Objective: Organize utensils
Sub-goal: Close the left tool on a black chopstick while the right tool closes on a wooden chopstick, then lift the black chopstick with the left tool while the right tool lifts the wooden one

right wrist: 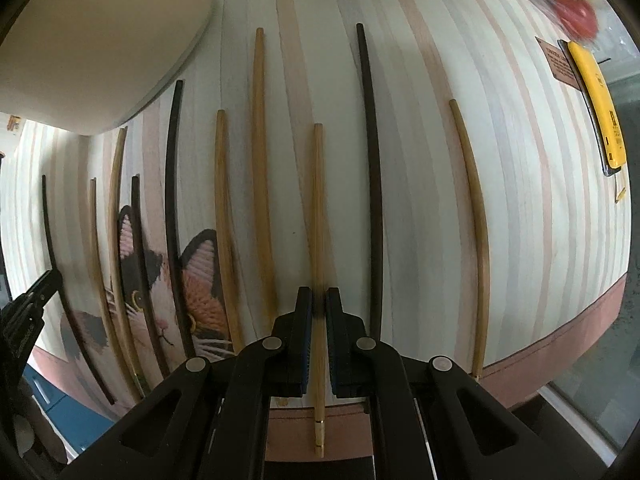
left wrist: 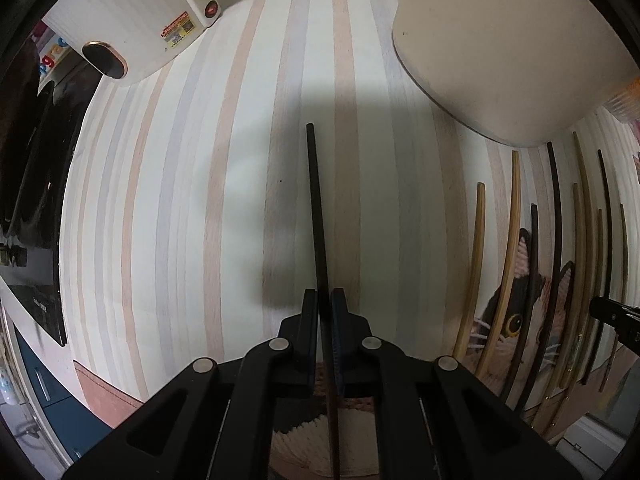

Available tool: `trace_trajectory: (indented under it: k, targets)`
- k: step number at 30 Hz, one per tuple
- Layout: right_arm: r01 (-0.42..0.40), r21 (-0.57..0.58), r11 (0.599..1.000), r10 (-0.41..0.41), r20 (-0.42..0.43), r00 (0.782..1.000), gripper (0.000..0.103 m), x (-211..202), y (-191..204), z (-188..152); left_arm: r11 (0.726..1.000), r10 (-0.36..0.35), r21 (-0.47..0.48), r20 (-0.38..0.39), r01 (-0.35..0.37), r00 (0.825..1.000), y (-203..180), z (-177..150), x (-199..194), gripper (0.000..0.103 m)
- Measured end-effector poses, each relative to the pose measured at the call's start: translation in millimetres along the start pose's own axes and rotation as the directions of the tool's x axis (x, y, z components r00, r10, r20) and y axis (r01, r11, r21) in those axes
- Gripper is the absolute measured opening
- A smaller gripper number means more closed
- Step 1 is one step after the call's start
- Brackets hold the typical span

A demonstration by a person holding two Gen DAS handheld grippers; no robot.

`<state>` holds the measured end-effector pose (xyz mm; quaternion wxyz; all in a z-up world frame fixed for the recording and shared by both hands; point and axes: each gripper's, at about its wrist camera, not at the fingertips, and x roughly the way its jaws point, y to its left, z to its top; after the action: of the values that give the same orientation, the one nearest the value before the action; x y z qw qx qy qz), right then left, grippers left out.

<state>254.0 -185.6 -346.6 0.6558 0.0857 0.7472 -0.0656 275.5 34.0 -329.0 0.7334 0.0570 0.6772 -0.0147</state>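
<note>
My left gripper (left wrist: 324,300) is shut on a black chopstick (left wrist: 315,200) that points forward over the striped mat (left wrist: 180,200). My right gripper (right wrist: 319,300) is shut on a light wooden chopstick (right wrist: 318,208), its tip pointing away. Several other wooden and black chopsticks lie in a row on the mat around it, such as a black one (right wrist: 372,184) just right and a wooden one (right wrist: 260,152) just left. The same row shows at the right of the left wrist view (left wrist: 556,240). The left gripper shows at the left edge of the right wrist view (right wrist: 28,312).
A cream container (left wrist: 500,48) stands at the far right of the left wrist view and at the top left of the right wrist view (right wrist: 92,40). A white appliance (left wrist: 132,28) sits far left. A yellow case (right wrist: 596,108) lies at the right. A cat picture (right wrist: 192,288) is on the mat.
</note>
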Motion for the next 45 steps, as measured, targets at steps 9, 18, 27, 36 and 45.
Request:
trace_trajectory:
  k: [9, 18, 27, 36, 45]
  targets:
    - [0.026, -0.008, 1.0, -0.027, -0.037, 0.999, 0.008, 10, 14, 25, 1.0, -0.004, 0.008, 0.006, 0.004, 1.0, 2, 10, 2, 0.004]
    - [0.04, -0.015, 0.999, -0.041, -0.048, 0.998, 0.008, 15, 18, 27, 1.0, -0.018, 0.02, 0.005, 0.018, 1.0, 9, 12, 3, 0.004]
    - [0.023, 0.038, 0.999, -0.023, 0.003, 1.0, 0.007, 10, 10, 20, 1.0, -0.008, 0.03, 0.047, 0.007, 0.999, 10, 9, 0, 0.003]
    - [0.0, 0.072, 0.997, -0.011, 0.163, 0.987, 0.007, -27, -4, -12, 1.0, 0.019, 0.012, 0.168, -0.022, 0.986, 12, -9, -49, 0.003]
    - [-0.082, -0.003, 0.997, 0.077, 0.367, 0.927, 0.007, -99, -10, -37, 0.996, 0.074, -0.076, 0.293, -0.054, 0.953, 17, -24, -112, 0.003]
